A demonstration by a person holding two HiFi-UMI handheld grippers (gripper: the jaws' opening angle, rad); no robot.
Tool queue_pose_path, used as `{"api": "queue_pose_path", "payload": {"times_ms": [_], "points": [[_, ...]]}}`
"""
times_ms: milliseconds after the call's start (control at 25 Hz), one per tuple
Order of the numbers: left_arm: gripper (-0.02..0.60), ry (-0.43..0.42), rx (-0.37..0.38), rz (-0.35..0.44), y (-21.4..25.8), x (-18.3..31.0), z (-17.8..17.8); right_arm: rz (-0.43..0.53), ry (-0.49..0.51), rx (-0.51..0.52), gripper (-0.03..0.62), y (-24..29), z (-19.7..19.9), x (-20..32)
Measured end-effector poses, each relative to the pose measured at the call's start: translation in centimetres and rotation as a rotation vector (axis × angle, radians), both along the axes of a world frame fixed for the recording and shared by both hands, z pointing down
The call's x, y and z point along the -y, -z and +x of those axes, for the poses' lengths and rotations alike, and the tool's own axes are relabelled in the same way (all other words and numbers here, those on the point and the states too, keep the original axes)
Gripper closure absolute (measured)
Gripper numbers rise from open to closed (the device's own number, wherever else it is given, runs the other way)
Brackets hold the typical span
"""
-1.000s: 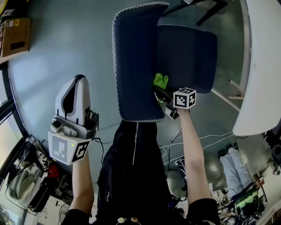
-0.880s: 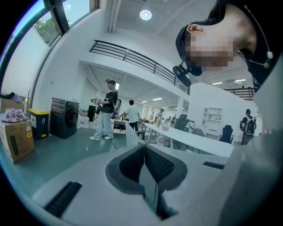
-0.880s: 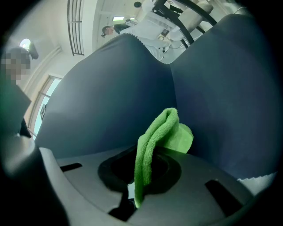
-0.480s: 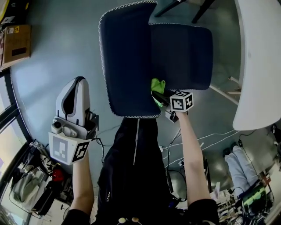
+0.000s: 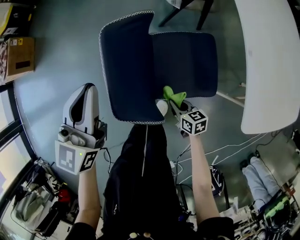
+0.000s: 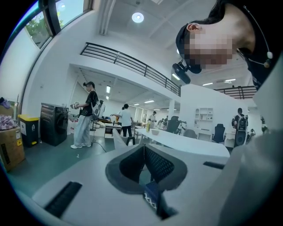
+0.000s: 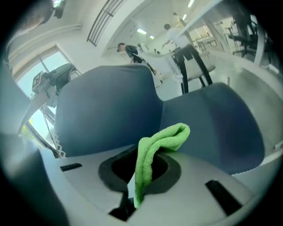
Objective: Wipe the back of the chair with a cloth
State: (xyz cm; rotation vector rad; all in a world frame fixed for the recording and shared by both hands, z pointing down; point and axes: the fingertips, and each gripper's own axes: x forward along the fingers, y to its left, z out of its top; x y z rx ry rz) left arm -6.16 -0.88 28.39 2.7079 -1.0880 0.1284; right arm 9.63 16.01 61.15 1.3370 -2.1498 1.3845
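A dark blue chair stands in front of me, its backrest (image 5: 129, 65) with white stitched edging on the left and its seat (image 5: 187, 63) on the right. My right gripper (image 5: 174, 104) is shut on a green cloth (image 5: 174, 95), held just off the backrest's near right corner, above the seat's edge. In the right gripper view the cloth (image 7: 154, 148) sticks up from between the jaws, with the backrest (image 7: 106, 110) and seat (image 7: 212, 119) behind it. My left gripper (image 5: 86, 90) hangs left of the chair, shut and empty, and it points out into the room (image 6: 143, 152).
A white table (image 5: 267, 61) curves along the right. A cardboard box (image 5: 18, 56) lies at the far left. Cables (image 5: 220, 152) trail over the floor behind the chair. Black furniture legs (image 5: 187, 14) show beyond the seat. Several people (image 6: 86, 114) stand far off.
The right gripper has lifted and rolled with the cloth, coming back from the seat joint to the backrest's near corner. The left gripper has drifted slightly.
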Motion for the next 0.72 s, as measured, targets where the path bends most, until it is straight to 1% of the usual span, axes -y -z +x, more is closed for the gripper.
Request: {"api": "queue_pose_path", "payload": {"times_ms": [160,280,480,600,720], "points": [[0.575,-0.019,-0.020,0.016,1.8,-0.9,1.2,0.184,-0.084,-0.134,0.576,7.3,2.6,1.0],[0.575,-0.028,-0.029,0.015,3.0,-1.7,1.7,0.325,-0.152,-0.198,0.576,13.8,3.9,1.5],[0.575,-0.077,-0.050,-0.018,6.0,-2.7,2.7,0.515,-0.213,-0.246,0.576,26.0,4.6,2.5],[0.575,-0.120,-0.057,-0.027,6.9,-3.5,3.6,0.600,-0.238,-0.247,0.576,31.2,4.9,2.7],[0.575,-0.156,-0.053,-0.034,7.7,-4.1,4.4,0.658,-0.261,-0.251,0.576,35.3,4.8,2.3]]}}
